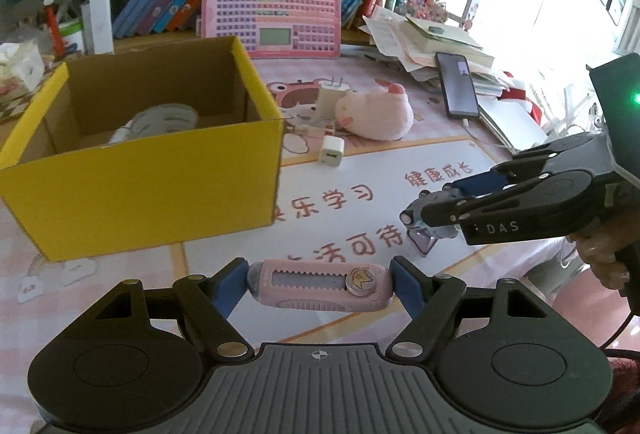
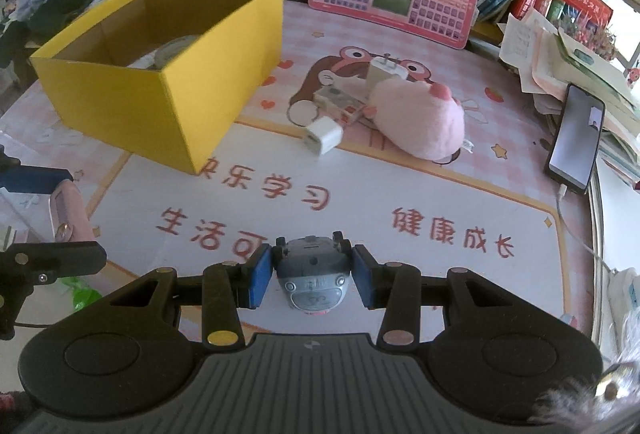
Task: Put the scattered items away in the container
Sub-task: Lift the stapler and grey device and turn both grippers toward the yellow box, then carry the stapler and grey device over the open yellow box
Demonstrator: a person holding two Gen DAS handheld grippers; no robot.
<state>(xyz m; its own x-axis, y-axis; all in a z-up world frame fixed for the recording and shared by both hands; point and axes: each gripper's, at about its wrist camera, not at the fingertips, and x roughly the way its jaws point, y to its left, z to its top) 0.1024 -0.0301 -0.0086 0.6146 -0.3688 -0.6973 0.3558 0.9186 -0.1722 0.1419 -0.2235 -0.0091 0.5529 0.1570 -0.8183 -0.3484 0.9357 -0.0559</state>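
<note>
One yellow cardboard box [image 1: 140, 190] stands open on the pink printed surface [image 2: 360, 194], with one coiled pale item [image 1: 160, 120] lying inside it. Still out on the surface beside the box are four loose things: one pink plush toy [image 2: 420, 122], one small white charger cube [image 2: 323, 136], one larger cream plug [image 2: 384, 72] and one flat pale block [image 2: 336, 100] touching the plush. Two more items are off the surface in the jaws. The left hand-held gripper [image 1: 320, 284] points down at a slant near the box's front corner, clamped end to end on one pink utility knife [image 1: 320, 284]. The right hand-held gripper [image 2: 312, 270], also tilted downward and level with the left, grips one small grey toy car [image 2: 312, 274] by its sides; a hand [image 1: 604, 254] shows at its handle.
</note>
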